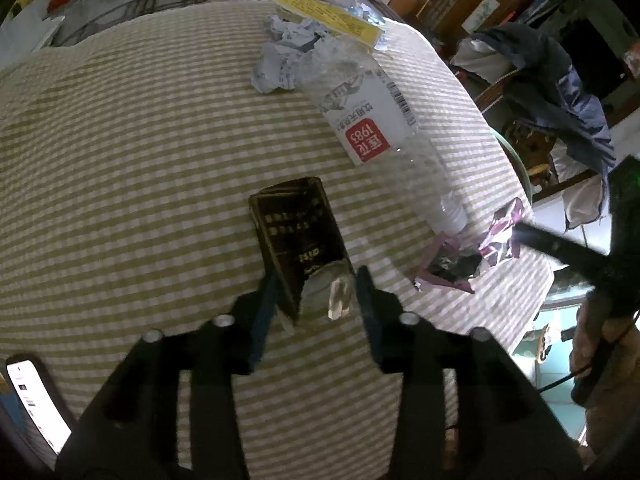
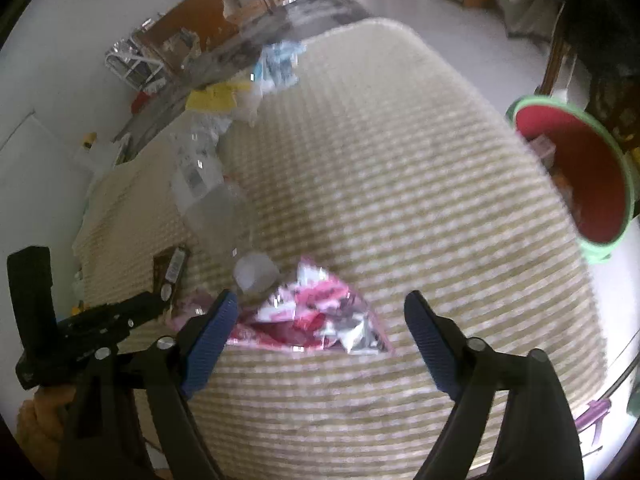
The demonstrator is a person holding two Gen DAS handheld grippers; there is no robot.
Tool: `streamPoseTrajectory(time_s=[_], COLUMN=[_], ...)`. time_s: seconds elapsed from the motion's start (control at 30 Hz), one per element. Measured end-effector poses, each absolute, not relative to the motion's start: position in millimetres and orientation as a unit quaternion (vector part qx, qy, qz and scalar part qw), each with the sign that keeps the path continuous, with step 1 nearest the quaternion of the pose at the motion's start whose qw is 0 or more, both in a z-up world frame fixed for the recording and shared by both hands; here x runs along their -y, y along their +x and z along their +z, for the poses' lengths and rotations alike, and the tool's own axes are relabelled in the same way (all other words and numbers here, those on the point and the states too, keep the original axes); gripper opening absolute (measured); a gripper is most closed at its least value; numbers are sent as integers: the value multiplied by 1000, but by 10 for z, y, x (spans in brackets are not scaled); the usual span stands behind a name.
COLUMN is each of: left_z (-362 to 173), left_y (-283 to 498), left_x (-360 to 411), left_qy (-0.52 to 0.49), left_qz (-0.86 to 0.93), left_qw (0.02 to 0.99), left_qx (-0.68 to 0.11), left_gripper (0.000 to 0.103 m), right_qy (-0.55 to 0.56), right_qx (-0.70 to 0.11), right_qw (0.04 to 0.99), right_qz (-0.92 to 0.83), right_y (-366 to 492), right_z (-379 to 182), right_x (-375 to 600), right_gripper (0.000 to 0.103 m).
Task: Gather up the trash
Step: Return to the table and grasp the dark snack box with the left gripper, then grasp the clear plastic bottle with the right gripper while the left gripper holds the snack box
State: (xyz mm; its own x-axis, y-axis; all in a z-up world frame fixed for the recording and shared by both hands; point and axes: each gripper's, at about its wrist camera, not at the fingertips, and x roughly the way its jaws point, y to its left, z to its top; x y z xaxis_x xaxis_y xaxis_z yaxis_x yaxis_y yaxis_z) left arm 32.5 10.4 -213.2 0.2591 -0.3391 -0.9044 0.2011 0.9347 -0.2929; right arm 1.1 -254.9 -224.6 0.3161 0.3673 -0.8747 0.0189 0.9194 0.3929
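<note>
Your left tongs (image 1: 316,280) clamp the box (image 1: 298,236) | your right tongs (image 2: 320,312) stand apart astride the wrapper (image 2: 316,316)

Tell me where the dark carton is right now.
In the left wrist view the dark carton lies on the striped tablecloth, its near end between the left gripper fingers, left of the plastic bottle.
</note>
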Motion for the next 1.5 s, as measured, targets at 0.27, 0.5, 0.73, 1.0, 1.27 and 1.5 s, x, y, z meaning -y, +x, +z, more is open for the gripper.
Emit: streamPoseTrajectory(time_s=[0.27,0.5,0.73,1.0,1.27,1.5], left_z=[-2172,-2271,-2030,-1677,-1541,-1542], left_y=[316,371,303,176,56,32], left_x=[-187,-37,-88,-183,-261,-360], left_qy=[-88,-69,-69,-87,-89,-104], left_qz=[-149,-141,-136,-120,-99,-83], left_qw=[792,796,821,848,865,866], left_qx=[-585,-585,-550,-509,-483,-481], left_gripper=[53,51,40,40,40,40], right_qy=[166,162,120,51,-7,-71], right_qx=[-606,-519,-504,-536,-552,-552], right_qw=[765,832,845,827,815,811], right_qz=[141,108,133,162,174,182], right_y=[-272,-191,232,811,995,956], right_z=[-2298,-1752,-1631,-1962,-2170,-2286], right_x=[2504,2652,2326,1768,1439,1220], right_gripper=[29,59,60,70,77,60])
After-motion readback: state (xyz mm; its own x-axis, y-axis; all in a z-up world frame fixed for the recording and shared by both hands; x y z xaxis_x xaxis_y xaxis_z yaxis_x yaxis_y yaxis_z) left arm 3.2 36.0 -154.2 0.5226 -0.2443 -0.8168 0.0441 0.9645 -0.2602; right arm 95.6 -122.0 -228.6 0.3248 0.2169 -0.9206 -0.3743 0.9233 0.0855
